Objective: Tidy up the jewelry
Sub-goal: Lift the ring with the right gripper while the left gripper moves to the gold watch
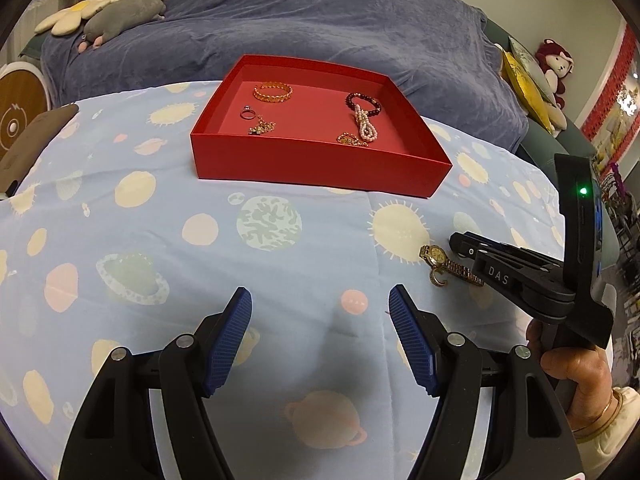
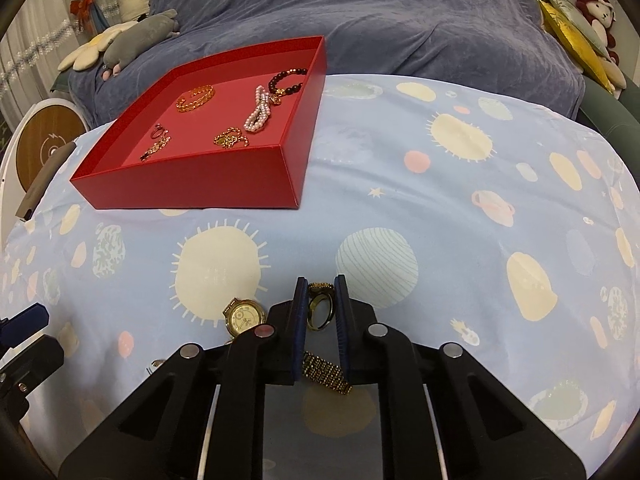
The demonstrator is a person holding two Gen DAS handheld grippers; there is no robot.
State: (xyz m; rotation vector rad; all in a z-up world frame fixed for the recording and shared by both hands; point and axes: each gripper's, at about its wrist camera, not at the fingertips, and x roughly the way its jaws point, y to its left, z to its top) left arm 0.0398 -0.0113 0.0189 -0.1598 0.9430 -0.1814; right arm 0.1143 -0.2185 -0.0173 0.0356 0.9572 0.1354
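A red tray (image 1: 312, 160) (image 2: 192, 184) sits on the planet-print cloth at the far side. In it lie a gold bangle (image 1: 273, 91), a dark bead bracelet (image 1: 362, 104), a pearl strand (image 1: 366, 126), a ring (image 1: 247, 113) and gold chains (image 1: 262, 128). A gold watch (image 1: 436, 256) (image 2: 244, 314) lies on the cloth nearer me, to the right. My right gripper (image 2: 320, 282) (image 1: 460, 240) is shut on the watch's band, whose loop shows between the pads. My left gripper (image 1: 320, 292) hangs open over bare cloth, holding nothing.
A sofa under a purple-blue blanket (image 1: 320, 20) runs behind the table, with plush toys (image 1: 120, 12) on the left and cushions (image 1: 528, 80) on the right. A round wooden disc (image 1: 20, 116) stands at the left edge. A hand (image 1: 580, 376) grips the right tool.
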